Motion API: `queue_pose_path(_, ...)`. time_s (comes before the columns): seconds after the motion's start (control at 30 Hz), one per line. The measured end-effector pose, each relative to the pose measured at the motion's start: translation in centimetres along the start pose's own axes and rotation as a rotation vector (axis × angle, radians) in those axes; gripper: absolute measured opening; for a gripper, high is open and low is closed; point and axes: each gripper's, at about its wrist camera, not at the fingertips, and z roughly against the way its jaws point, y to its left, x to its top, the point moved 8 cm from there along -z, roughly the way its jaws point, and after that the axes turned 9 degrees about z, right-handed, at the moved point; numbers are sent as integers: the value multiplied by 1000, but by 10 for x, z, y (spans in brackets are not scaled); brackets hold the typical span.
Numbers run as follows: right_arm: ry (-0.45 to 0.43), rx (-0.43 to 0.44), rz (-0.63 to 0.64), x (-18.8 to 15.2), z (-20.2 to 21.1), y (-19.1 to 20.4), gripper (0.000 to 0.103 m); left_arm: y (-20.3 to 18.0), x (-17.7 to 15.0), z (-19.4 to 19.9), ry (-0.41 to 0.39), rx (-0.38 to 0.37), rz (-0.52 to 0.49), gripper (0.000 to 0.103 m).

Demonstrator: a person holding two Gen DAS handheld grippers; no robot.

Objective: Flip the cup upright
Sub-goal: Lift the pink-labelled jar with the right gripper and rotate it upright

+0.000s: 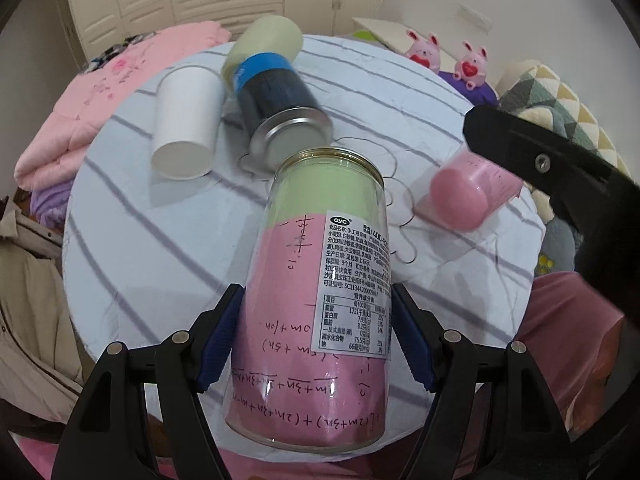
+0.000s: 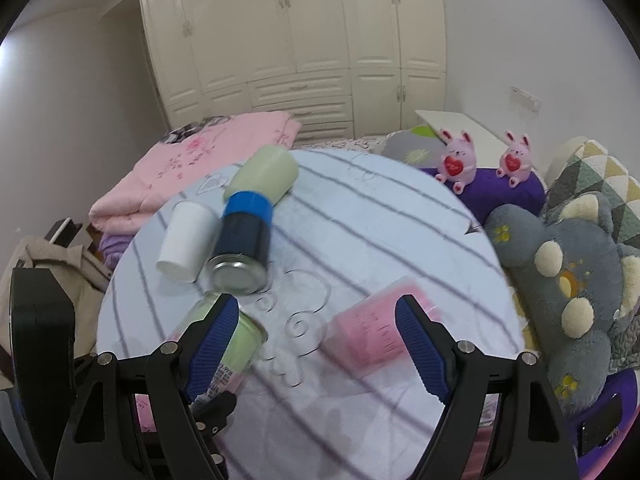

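Although the left gripper was clamped around the clear jar, the jar lay on its side on the round table, so no uprighting was yet done. The right gripper stood with fingers apart, empty, above the toppled pink cup. Only the right wrist view showed that spread; only the left showed the clamp.

Two wrist views, shared round table

Two pink bunny plushies, grey plush toy, folded pink blanket, cream wardrobe.
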Motion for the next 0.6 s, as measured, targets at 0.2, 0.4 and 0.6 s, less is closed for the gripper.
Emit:
queue_pose_path(0.2,34,58,-38,-3,3,22,82,13,-2,21,-51,-9,0,100)
queue_pose_path(0.4,113,138,-100,-11,-7,48,82,32,-8,42,-81,-39,-2,102)
queue_pose_path(0.6,192,180,-175,-24,-22,62,82,53,-10,47,-77,-33,2,102)
